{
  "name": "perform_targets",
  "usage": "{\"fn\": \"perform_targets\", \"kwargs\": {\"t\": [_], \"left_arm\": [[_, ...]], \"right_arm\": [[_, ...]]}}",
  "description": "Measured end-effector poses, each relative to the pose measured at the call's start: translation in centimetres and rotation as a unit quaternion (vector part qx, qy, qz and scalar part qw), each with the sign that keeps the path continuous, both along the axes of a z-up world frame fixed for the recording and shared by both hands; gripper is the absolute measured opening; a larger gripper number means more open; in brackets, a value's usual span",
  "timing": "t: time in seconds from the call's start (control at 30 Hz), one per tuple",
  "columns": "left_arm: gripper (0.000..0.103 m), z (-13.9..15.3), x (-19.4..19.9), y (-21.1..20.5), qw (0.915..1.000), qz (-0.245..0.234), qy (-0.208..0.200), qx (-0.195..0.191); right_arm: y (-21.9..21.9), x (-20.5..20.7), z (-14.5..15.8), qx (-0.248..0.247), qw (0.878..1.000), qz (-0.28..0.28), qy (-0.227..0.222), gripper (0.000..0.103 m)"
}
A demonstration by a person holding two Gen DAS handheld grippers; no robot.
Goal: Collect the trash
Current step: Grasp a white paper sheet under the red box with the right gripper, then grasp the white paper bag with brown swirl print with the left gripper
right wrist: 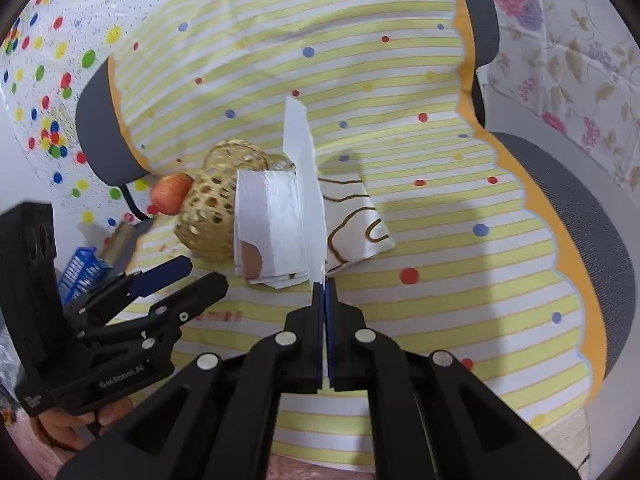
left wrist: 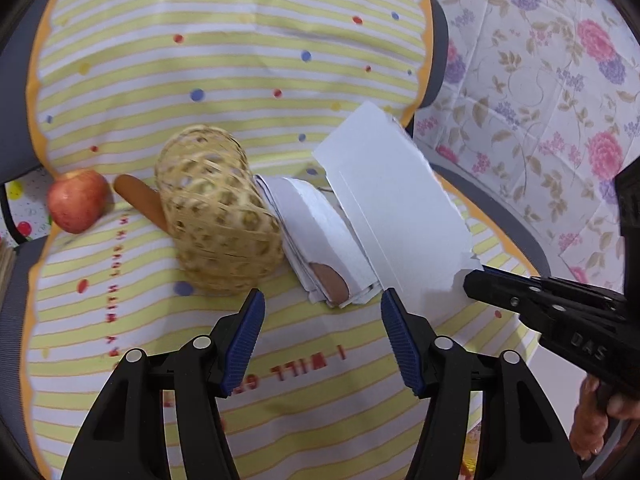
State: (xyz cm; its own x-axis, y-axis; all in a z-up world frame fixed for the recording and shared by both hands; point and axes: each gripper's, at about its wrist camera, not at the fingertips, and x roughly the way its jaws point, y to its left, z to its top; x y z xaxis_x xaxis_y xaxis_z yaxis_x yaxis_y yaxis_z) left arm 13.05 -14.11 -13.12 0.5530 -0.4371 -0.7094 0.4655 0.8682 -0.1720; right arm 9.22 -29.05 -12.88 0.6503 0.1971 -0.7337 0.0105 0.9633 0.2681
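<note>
Trash: white torn paper sheet (left wrist: 394,204) | left wrist view: left gripper (left wrist: 323,340) fingers apart, woven bamboo basket (left wrist: 218,210) on its side ahead-left, contents not discernible, folded papers (left wrist: 320,240) straight ahead | right wrist view: right gripper (right wrist: 325,292) clamped on sheet edge, striped dotted cloth (right wrist: 440,208) beneath.

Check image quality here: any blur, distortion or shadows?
Left wrist: wicker basket slightly motion-blurred, cloth stripes bowed by fisheye, corners vignetted black. Right wrist: sharper; held paper sheet casts soft shadow on striped cloth; same barrel distortion, no harsh glare.
</note>
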Motion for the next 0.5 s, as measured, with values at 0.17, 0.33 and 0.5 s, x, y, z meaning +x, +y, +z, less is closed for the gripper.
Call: {"fn": "perform_targets", "kwargs": {"t": [0.17, 0.33, 0.5], "left_arm": [[0.057, -1.3, 0.8, -1.6, 0.9998, -0.004, 0.018, 0.008], [0.057, -1.6, 1.0, -2.6, 0.9998, -0.008, 0.015, 0.012], [0.062, -1.8, 2.0, -5.0, 0.9992, -0.011, 0.002, 0.038]], "right_arm": [[-0.8, -0.5, -0.2, -0.020, 1.000, -0.012, 0.004, 0.002], [-2.5, -2.2, 0.7, -0.034, 0.998, -0.042, -0.023, 0.002], [-4.2, -3.1, 1.8, -0.038, 0.996, -0.068, -0.042, 0.002]]}}
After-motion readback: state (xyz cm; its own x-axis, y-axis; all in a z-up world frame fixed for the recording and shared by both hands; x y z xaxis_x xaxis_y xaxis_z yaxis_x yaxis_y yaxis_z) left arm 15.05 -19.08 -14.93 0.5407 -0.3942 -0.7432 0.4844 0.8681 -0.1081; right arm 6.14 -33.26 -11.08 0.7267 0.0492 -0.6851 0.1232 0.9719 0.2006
